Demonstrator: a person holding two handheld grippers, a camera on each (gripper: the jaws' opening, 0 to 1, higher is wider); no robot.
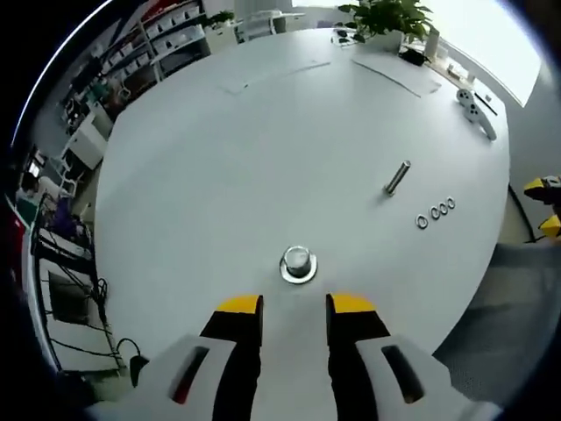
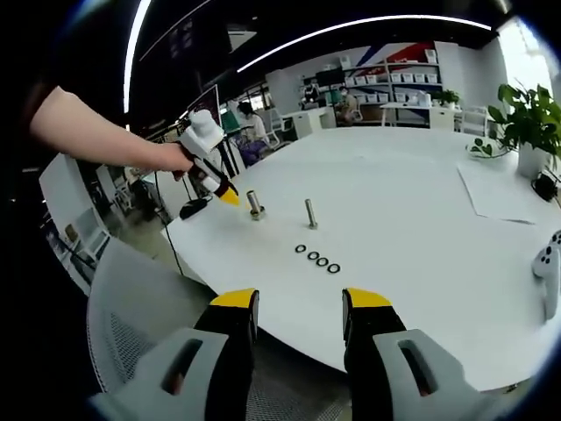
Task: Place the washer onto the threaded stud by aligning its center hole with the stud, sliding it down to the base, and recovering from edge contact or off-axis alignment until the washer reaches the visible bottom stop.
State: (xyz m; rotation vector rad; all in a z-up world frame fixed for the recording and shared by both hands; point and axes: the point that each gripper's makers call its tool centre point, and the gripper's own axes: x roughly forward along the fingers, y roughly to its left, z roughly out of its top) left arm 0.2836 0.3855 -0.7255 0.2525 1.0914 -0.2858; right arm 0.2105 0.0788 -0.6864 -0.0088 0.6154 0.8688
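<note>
Both grippers are empty w/ jaws apart: the left gripper (image 1: 294,309) hangs just above the table (image 1: 263,158), jaws open a moderate gap, pointed at a stud w/ a washer at its base (image 1: 298,264) just ahead of it. In the right gripper view the right gripper (image 2: 300,304) is held off the near table edge, also open w/ nothing between the jaws, while the left gripper (image 2: 210,171) shows at far left beside that same stud (image 2: 255,206). A second threaded stud (image 1: 397,178) stands bare further right, approx mid-table (image 2: 310,213), and four loose washers in a row (image 1: 436,212) lie near it, towards the right gripper (image 2: 317,256). Judgement: no washer picked up yet, so the step in hand is the pick. To do it well, bring the right gripper down over the end washer, pinch across its rim so the center hole stays clear, lift flat, carry over the bare stud, line hole w/ stud axis before lowering. If an edge catches the thread, back up a little, level it, retry; don't push. A thin ring on a smooth table may skid when pinched.
</note>
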